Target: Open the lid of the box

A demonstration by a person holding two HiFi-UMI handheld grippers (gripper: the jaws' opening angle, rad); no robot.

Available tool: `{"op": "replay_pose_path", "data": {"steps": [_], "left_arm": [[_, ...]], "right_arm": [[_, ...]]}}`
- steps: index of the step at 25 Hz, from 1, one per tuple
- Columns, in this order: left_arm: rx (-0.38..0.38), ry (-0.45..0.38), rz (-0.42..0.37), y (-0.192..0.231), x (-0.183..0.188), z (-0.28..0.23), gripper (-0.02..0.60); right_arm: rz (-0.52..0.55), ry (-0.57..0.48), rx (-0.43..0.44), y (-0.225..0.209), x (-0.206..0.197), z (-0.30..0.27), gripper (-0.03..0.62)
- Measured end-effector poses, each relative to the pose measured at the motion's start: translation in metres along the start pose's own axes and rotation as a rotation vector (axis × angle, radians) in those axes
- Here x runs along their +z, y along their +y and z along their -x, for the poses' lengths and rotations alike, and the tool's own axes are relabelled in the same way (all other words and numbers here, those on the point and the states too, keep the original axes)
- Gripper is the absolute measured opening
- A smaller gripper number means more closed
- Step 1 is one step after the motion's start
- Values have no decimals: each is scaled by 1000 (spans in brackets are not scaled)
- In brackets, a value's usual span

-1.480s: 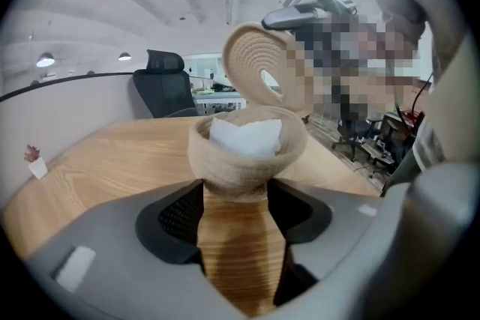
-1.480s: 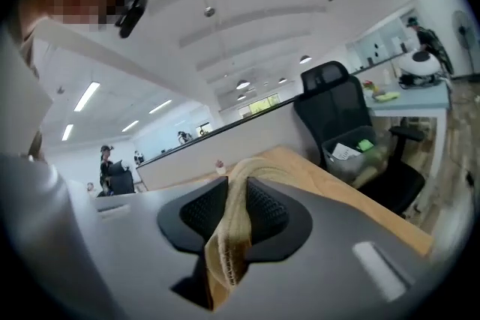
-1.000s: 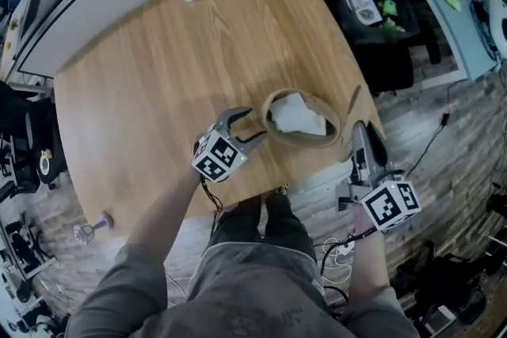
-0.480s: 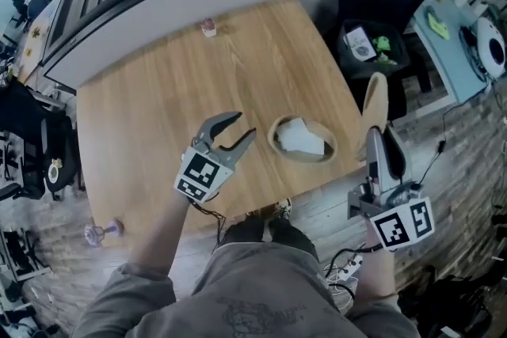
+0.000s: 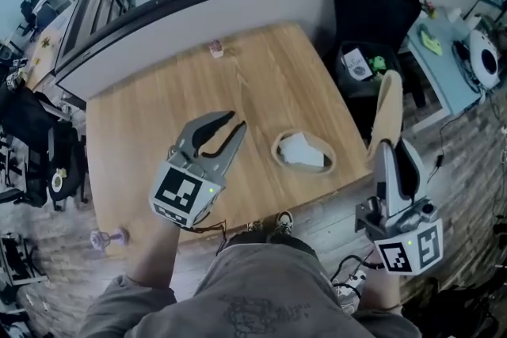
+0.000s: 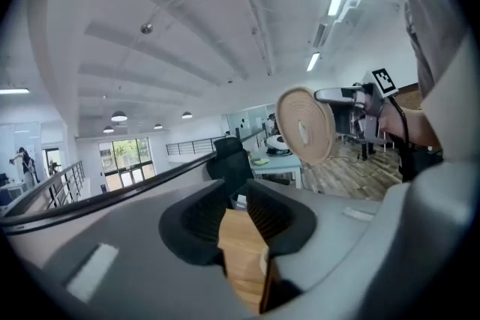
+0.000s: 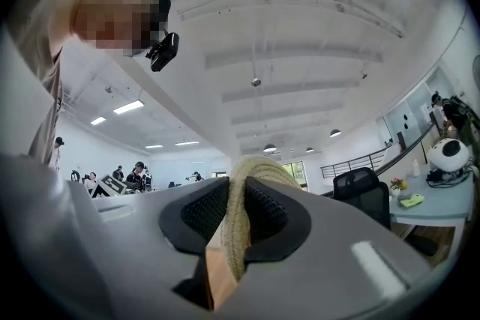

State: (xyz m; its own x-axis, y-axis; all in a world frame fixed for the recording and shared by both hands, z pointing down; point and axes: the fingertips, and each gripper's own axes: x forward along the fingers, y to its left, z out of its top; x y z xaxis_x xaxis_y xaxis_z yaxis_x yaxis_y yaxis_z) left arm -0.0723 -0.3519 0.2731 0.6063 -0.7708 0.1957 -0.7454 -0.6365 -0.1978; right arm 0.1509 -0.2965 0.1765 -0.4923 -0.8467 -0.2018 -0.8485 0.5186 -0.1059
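The box [image 5: 279, 158] sits on the table [image 5: 150, 115], near its front right corner, lid off, with a white wad [image 5: 303, 150] inside. Far behind the box, at the table's back edge, is a small pink thing [image 5: 215, 49]. To the right of the box, past the table's edge, are a black chair [image 5: 372, 0] and a dark bin [image 5: 363, 63] with green bits in it. Well to the left of the box, down on the floor, lies a purple thing [image 5: 107, 236]. Nothing stands between either gripper and the box.

The lid [image 5: 386, 108] is up in the air to the right of the box, beyond the table's edge, standing on edge. The right gripper [image 5: 388, 148] holds it from below: in the right gripper view its pads pinch the lid's woven rim between them. This gripper points up and away from the person, with its marker cube nearest the body.

The left gripper [image 5: 238, 120] hangs above the table just left of the box, well clear of it, tips aimed toward the back right. Its jaws are closing on nothing; the left gripper view shows only a narrow gap with bare table wood through it. The person's left forearm [image 5: 154, 257] reaches in from the front.
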Motion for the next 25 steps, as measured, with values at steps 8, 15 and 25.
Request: {"op": "replay_pose_path", "data": {"steps": [8,15,25], "left_arm": [[50,-79,0,-12,35,35,23],[55,-77,22,-18,29,52,2],[24,-73,8,-24,34,44,2]], "right_arm": [[38,-7,41,28,20,19,75],[-5,58,64,48,10,23,75],[-5,80,53,46,0,14,75]]}}
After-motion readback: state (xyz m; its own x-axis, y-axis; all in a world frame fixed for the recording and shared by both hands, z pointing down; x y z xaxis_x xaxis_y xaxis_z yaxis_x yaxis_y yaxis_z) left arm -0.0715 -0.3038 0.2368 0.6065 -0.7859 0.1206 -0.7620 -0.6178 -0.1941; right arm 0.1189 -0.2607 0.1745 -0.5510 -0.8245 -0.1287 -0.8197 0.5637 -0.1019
